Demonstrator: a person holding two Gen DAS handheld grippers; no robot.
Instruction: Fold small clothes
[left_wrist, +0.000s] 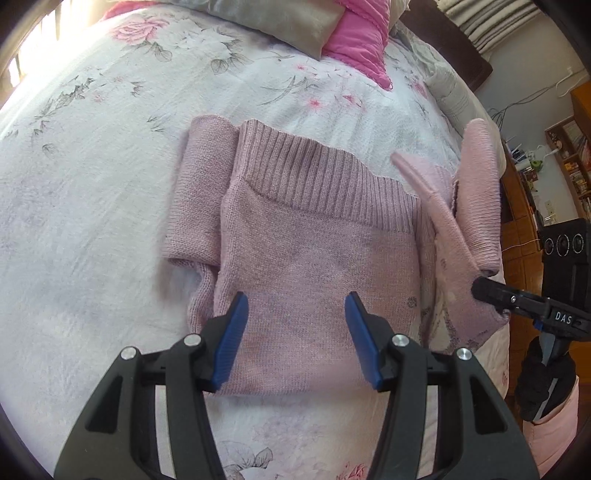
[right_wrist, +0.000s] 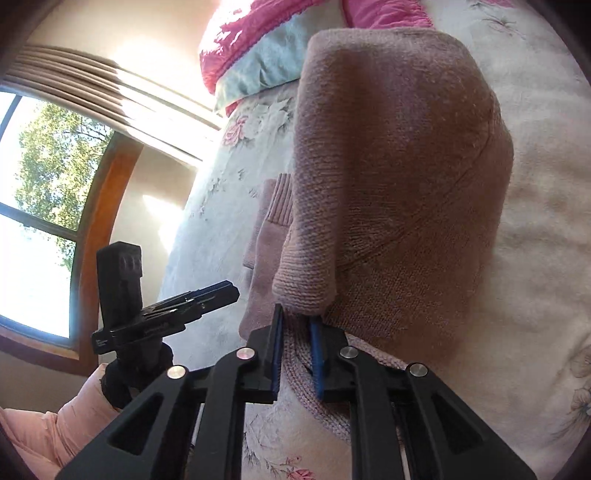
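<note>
Left wrist view: a pink knitted sweater (left_wrist: 317, 251) lies on a bed (left_wrist: 92, 206) covered with a white floral bedspread. Its ribbed band faces away from the camera, toward the pillows, and one sleeve (left_wrist: 199, 192) is folded flat along the sweater's left edge. The left gripper (left_wrist: 295, 332) hovers over the near part of the garment with its blue-padded jaws spread wide and nothing between them. At the right edge of the sweater, the other sleeve (left_wrist: 476, 206) is lifted off the bedspread and stands up in a loose fold, pinched at its lower end by the right gripper (left_wrist: 484, 288), which enters from the right. A gloved hand (left_wrist: 546, 380) grips that tool's handle, with a pale pink cuff below it. A grey pillow (left_wrist: 280, 26) and a bright pink pillow (left_wrist: 362, 40) rest at the head of the bed, and wooden shelves (left_wrist: 569, 162) stand against the far wall.

Right wrist view: the right gripper's (right_wrist: 297, 332) jaws are clamped close together on the knit fabric, and the raised sleeve (right_wrist: 388, 166) fills the middle of the frame, hanging over the rest of the sweater. The left gripper (right_wrist: 218, 291) appears at the left, held in a gloved hand (right_wrist: 136, 373), in front of a wooden-framed window (right_wrist: 40, 192) with trees outside.
</note>
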